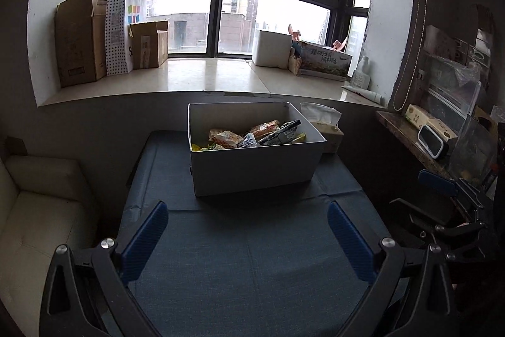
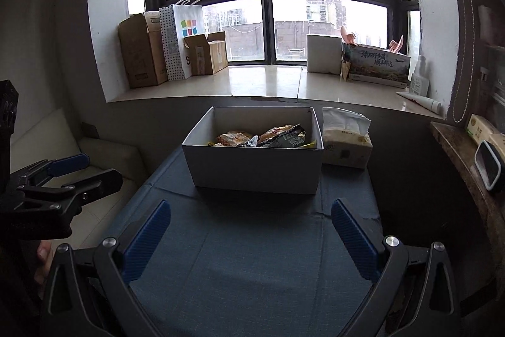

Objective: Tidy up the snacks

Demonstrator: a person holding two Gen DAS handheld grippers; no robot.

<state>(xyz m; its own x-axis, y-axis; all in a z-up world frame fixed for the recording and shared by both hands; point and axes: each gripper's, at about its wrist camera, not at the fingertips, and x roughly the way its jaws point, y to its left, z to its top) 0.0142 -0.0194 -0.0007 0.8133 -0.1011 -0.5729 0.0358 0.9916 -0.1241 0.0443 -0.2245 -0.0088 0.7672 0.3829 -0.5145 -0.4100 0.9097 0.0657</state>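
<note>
The left gripper [image 1: 247, 237], black with blue ribbed pads, hangs over the near part of the table covered with a dark blue-grey cloth [image 1: 252, 258]. Its two fingers are spread wide and nothing is between them; the pads touch no object. The right gripper [image 2: 251, 237], of the same make, is also spread wide and empty above the near edge of the cloth. In the left wrist view this right gripper appears at the right side, beyond the table's right edge. In the right wrist view the left gripper appears at the left side, beyond the table's left edge, and below it a fingertip of the person's hand [image 2: 42, 253] seems to show, though that corner is dark.

Farther on, toward the far edge of the table, stands an open white rectangular cardboard box [image 1: 252, 169]. Inside it lie several snack packets [image 1: 249, 136], orange, yellow and dark ones, piled together on the bottom. Just beside the box, at the far right corner of the table, is a soft pack of paper tissues [image 2: 347, 147] with a white sheet standing out of the top.

Behind the table runs a pale stone window sill [image 1: 205, 78]. On its left end stand brown cardboard boxes [image 1: 80, 40] and a white dotted paper bag [image 1: 121, 27].
</note>
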